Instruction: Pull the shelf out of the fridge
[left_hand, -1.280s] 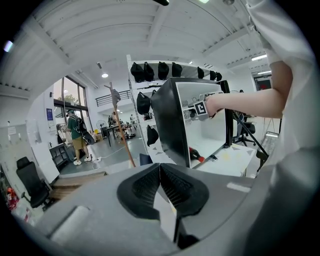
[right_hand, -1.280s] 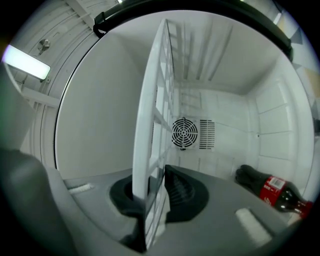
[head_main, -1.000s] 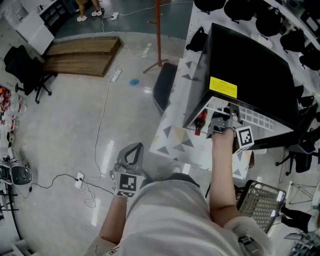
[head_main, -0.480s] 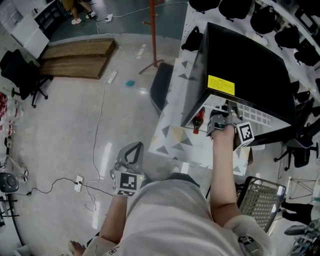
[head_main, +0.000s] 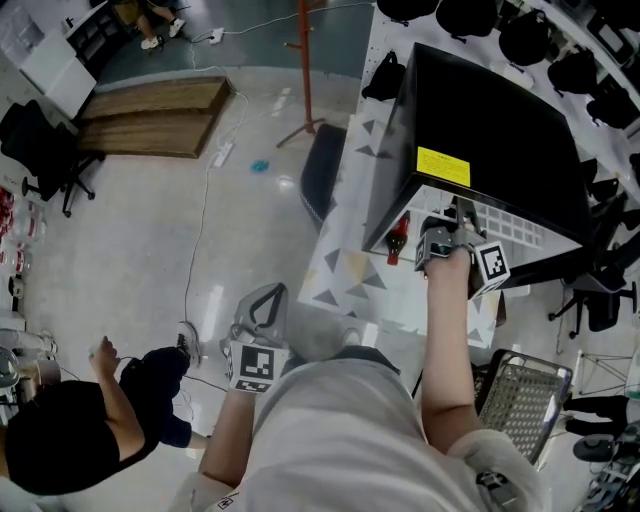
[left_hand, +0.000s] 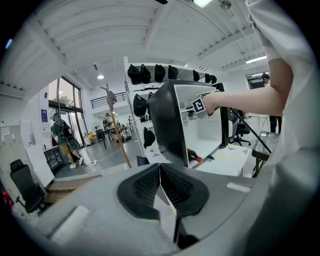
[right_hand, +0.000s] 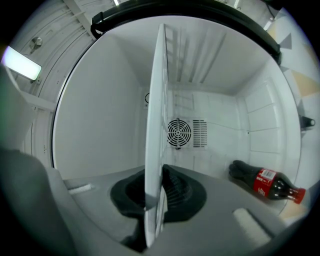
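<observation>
A black mini fridge (head_main: 500, 150) stands open on a patterned table. Its white wire shelf (head_main: 510, 232) juts from the front. My right gripper (head_main: 452, 228) is at the shelf's front edge. In the right gripper view the shelf (right_hand: 156, 100) runs edge-on between the pads, and my right gripper (right_hand: 153, 192) is shut on its front rim, the jaws still tightening. A cola bottle (right_hand: 270, 182) lies on the fridge floor and also shows from above as the bottle (head_main: 399, 240). My left gripper (head_main: 262, 305) hangs low by the person's waist, shut and empty, its pads (left_hand: 150, 186) meeting.
The table (head_main: 350, 270) has a triangle-patterned top. A metal basket (head_main: 520, 400) sits at the lower right. A person in black (head_main: 90, 430) crouches at the lower left by floor cables. A coat stand (head_main: 305, 60) and wooden platform (head_main: 160, 110) are farther off.
A crouching person in black has come into view at the lower left. My right gripper stays at the shelf's front edge. The left gripper has not moved.
</observation>
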